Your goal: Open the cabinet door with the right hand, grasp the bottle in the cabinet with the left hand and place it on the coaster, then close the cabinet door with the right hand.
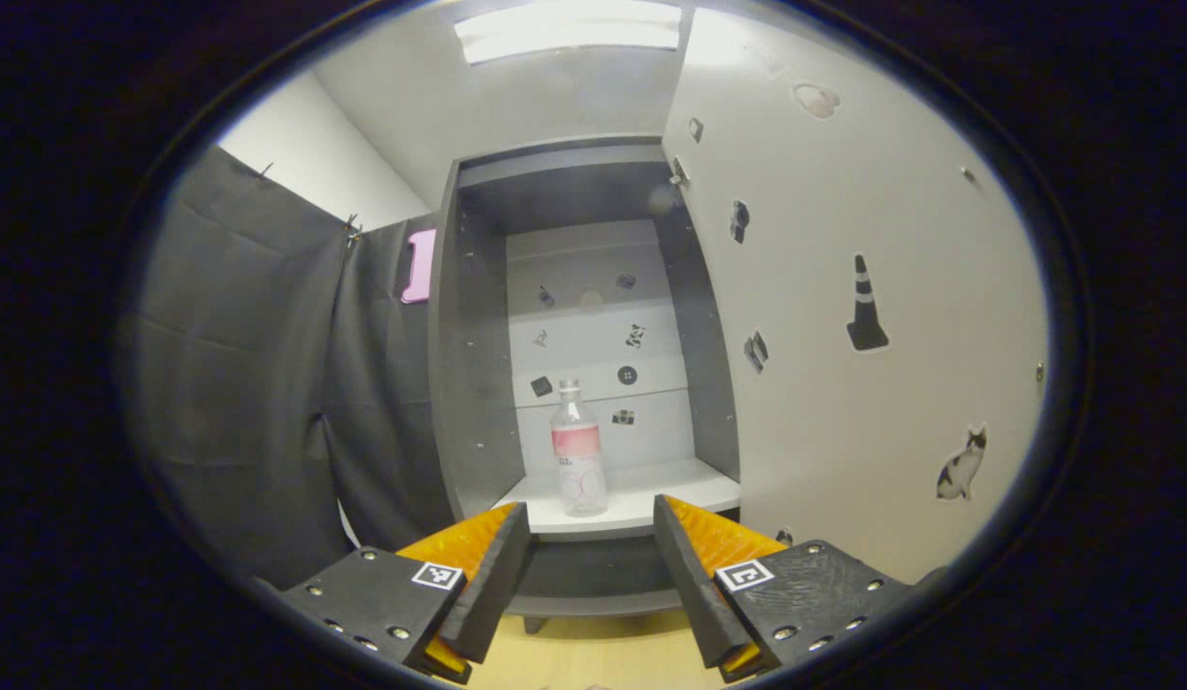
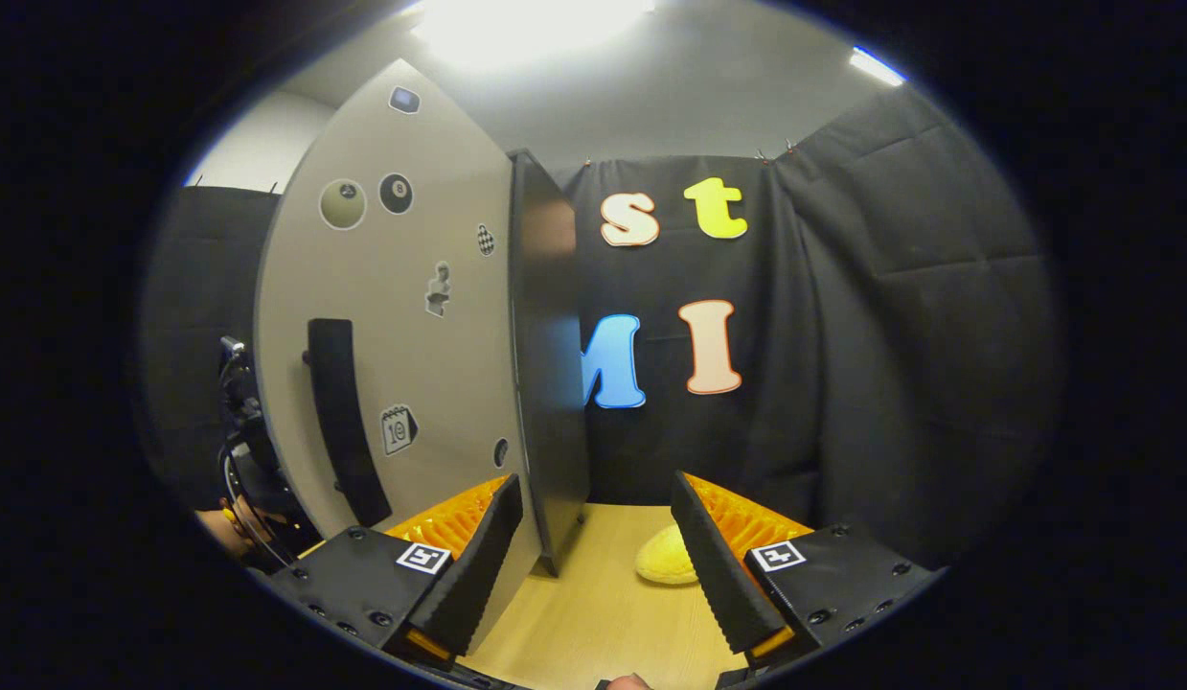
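The water bottle [image 1: 580, 450] is seen upright inside the cabinet [image 1: 478, 335] (door [image 1: 871, 316] swung wide); both tools, left [image 1: 591, 565] and right [image 2: 593, 556], are held released.

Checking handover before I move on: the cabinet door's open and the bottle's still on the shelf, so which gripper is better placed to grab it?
Left. The left gripper is open, facing the bottle standing upright straight ahead.

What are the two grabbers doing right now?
Left gripper: open, holding nothing, aimed at the bottle.
Right gripper: open, holding nothing, beside the cabinet door.
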